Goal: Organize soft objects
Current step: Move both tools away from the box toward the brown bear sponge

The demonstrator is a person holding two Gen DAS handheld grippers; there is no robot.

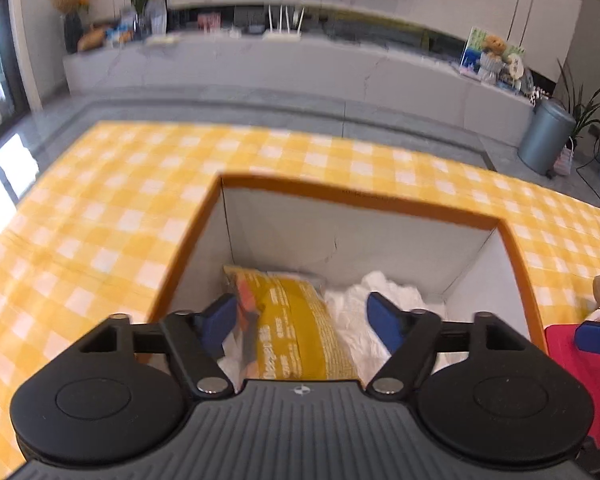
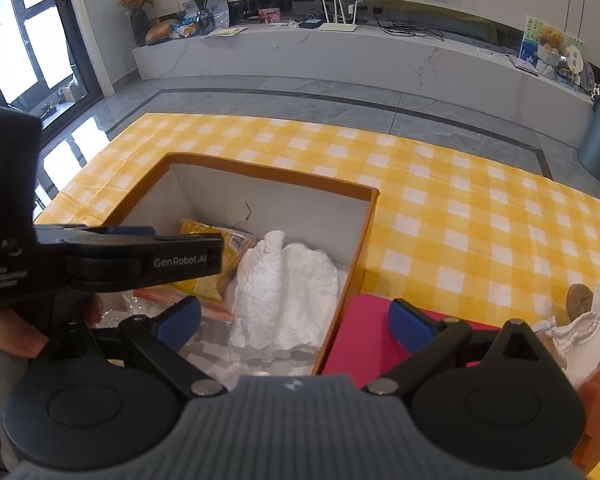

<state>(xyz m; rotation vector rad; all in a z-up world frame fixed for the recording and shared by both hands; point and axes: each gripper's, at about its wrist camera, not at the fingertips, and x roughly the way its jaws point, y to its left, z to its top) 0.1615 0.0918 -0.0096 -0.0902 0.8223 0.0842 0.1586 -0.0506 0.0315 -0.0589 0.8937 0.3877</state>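
An orange-rimmed cardboard box (image 1: 340, 196) (image 2: 268, 174) stands on the yellow checked tablecloth. Inside lie a yellow snack packet (image 1: 296, 328) (image 2: 204, 284) and crumpled white soft material (image 1: 384, 292) (image 2: 288, 292). My left gripper (image 1: 302, 320) is open, its blue pads either side of the packet, just above it inside the box; it also shows from the side in the right wrist view (image 2: 148, 256). My right gripper (image 2: 294, 320) is open and empty, over the box's right wall and a red cloth (image 2: 360, 332) (image 1: 572, 364) beside the box.
A white fabric item (image 2: 584, 340) and a brown round thing (image 2: 579, 298) lie on the tablecloth (image 2: 460, 208) at the right. Beyond the table are grey floor, a white TV bench and a grey bin (image 1: 546, 138).
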